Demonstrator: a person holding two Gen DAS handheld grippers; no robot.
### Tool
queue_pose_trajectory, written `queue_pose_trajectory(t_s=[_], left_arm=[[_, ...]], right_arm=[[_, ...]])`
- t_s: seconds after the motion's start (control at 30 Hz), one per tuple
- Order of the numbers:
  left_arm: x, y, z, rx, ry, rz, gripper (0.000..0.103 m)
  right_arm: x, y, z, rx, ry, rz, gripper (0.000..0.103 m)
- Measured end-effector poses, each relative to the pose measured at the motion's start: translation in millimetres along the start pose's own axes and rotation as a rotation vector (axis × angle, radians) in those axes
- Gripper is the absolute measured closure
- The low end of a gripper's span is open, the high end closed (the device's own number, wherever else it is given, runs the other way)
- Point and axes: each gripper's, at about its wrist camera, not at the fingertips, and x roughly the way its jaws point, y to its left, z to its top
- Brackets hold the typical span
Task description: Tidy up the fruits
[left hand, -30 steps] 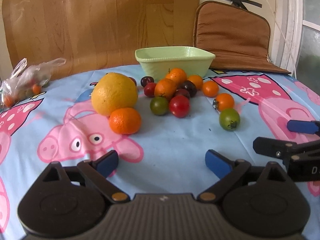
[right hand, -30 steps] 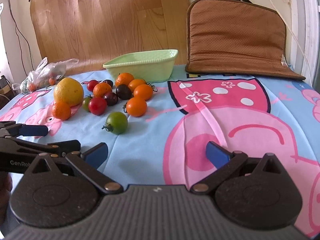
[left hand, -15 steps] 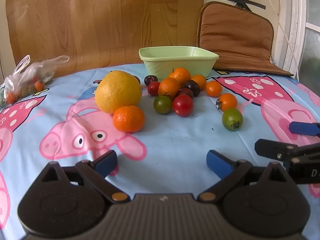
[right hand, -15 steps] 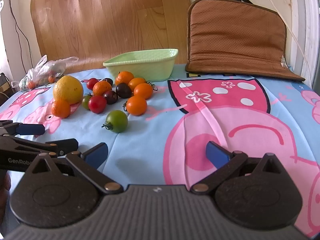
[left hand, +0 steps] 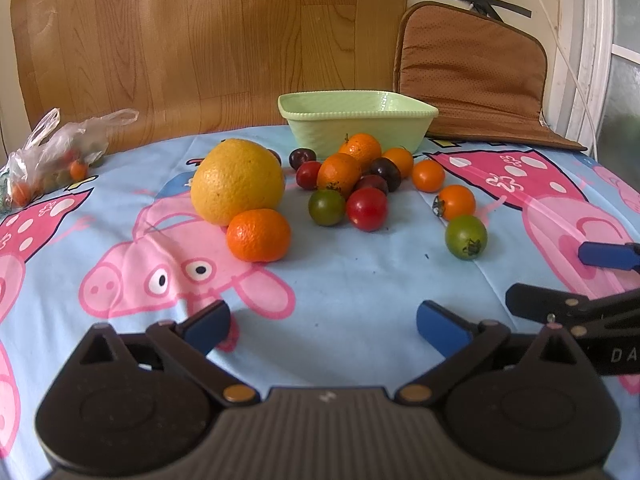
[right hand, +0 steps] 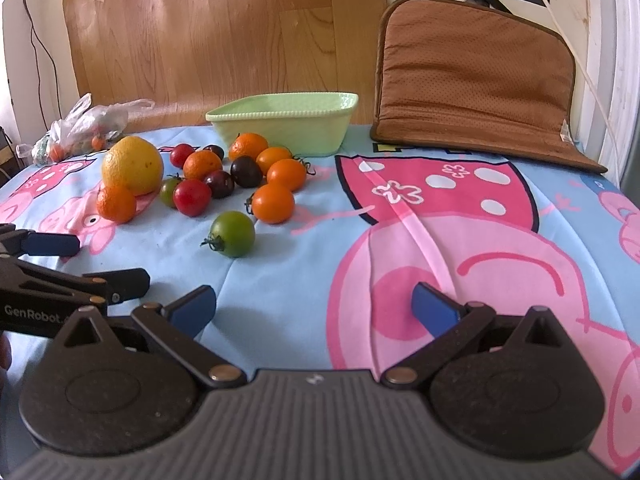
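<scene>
Blue pads tip both tools. The left hand-held gripper (left hand: 323,323) has its jaws spread wide with nothing between them, low over the cartoon-pig tablecloth (left hand: 360,292) that covers the counter. The right hand-held gripper (right hand: 314,306) is likewise spread apart and empty, just beside the left one; each shows at the edge of the other's view.

Ahead of both lies the fruit, all on the cloth and none in the pale green dish (left hand: 356,118) at the back. In the left wrist view a large yellow citrus (left hand: 237,181) sits ahead and slightly left of the left gripper, with a small mandarin (left hand: 259,235) touching its front. To their right is a tight cluster: a green tomato (left hand: 327,207) touching a red tomato (left hand: 367,209), with orange, dark purple and red ones packed behind them up to the dish's front wall. Two orange tomatoes (left hand: 455,201) lie apart to the right of the cluster, and a lone green tomato (left hand: 466,237) with its stem scar facing forward is the fruit nearest the right gripper, ahead and to its left in the right wrist view (right hand: 233,233).

A plastic bag (left hand: 56,148) holding small fruit rests at the far left edge of the counter. A brown cushion (right hand: 476,76) leans against the wall behind the dish, to its right.
</scene>
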Motion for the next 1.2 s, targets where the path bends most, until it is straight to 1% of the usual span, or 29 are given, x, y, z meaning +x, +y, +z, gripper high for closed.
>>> queue_pose_trajectory(t_s=[0.4,0.57,0.67,1.07,1.1,1.2], left_arm=[[-1.8,7.1,-1.4,-0.036,-0.008,-0.008,0.000],[-5.2,16.2,-2.8,-0.093,-0.034,-0.050,0.000],[-6.5,19.3,-2.9,-0.114,-0.043,-0.067,0.000],[-7.2,23.1,-2.1,-0.132,-0.045,-0.088,0.000],[-7.1,23.1,-2.0,-0.132,-0.044,-0.088,0.000],[-7.6,24.2,-2.4,-0.143,-0.049,-0.094,0.000]], right_arm=[[1.7,3.8,-0.2,-0.027,0.011,-0.021,0.000],[2.0,5.6,-0.3,-0.035,0.012,-0.025,0.000],[1.3,3.5,-0.4,-0.025,0.007,-0.017,0.000],[-2.5,-0.6,-1.1,-0.001,-0.010,0.011,0.000],[-2.9,-0.1,-1.2,-0.002,-0.013,0.012,0.002],[-4.8,3.2,-1.8,-0.024,-0.021,0.016,0.005]])
